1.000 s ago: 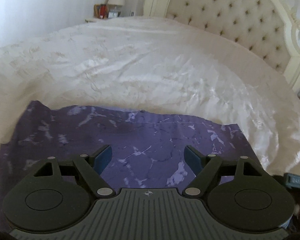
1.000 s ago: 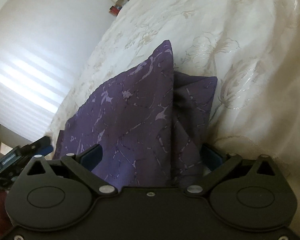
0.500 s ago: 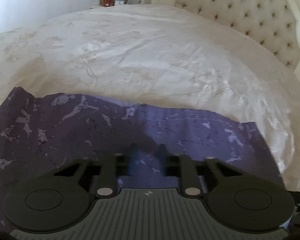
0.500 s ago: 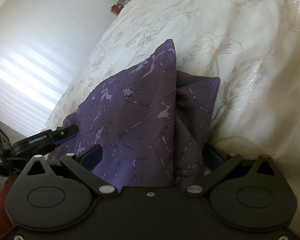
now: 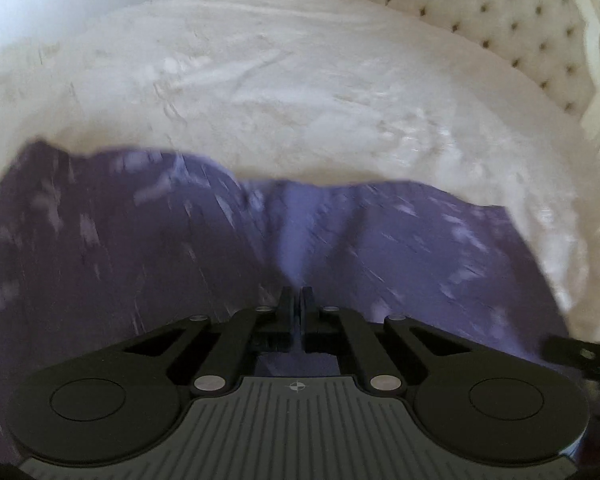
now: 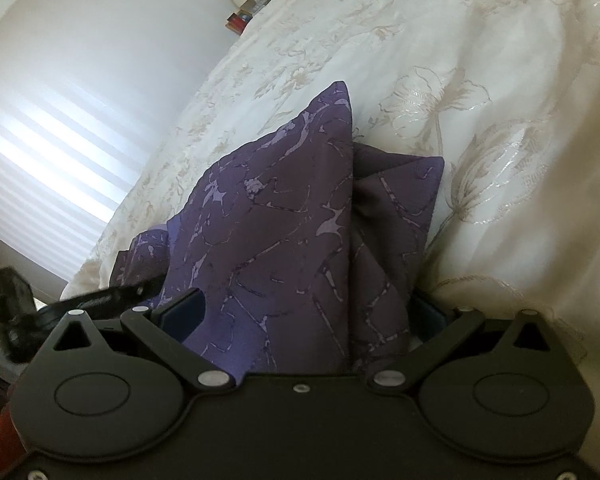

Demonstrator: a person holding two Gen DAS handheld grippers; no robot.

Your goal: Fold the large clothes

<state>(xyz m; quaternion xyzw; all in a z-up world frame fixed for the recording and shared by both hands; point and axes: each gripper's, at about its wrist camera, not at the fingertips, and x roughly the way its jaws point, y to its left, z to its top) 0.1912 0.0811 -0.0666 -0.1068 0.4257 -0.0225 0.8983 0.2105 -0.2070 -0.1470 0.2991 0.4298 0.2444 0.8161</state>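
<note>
Over the bed (image 5: 300,92), left tool (image 5: 296,300) tilts down, pinching purple cloth (image 5: 400,264); right tool (image 6: 306,312) gapes.

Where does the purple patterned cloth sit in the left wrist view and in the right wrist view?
Left wrist: purple cloth fills the lower half, pinched into a ridge at the shut jaws of the left gripper.
Right wrist: it stands bunched at centre between the jaws of the right gripper.
Shared landmark: the white bedspread behind it.

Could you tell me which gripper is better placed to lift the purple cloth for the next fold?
Left. The left gripper is shut on a ridge of the purple cloth. The right gripper stands open, cloth bunched loosely between its fingers.
</note>
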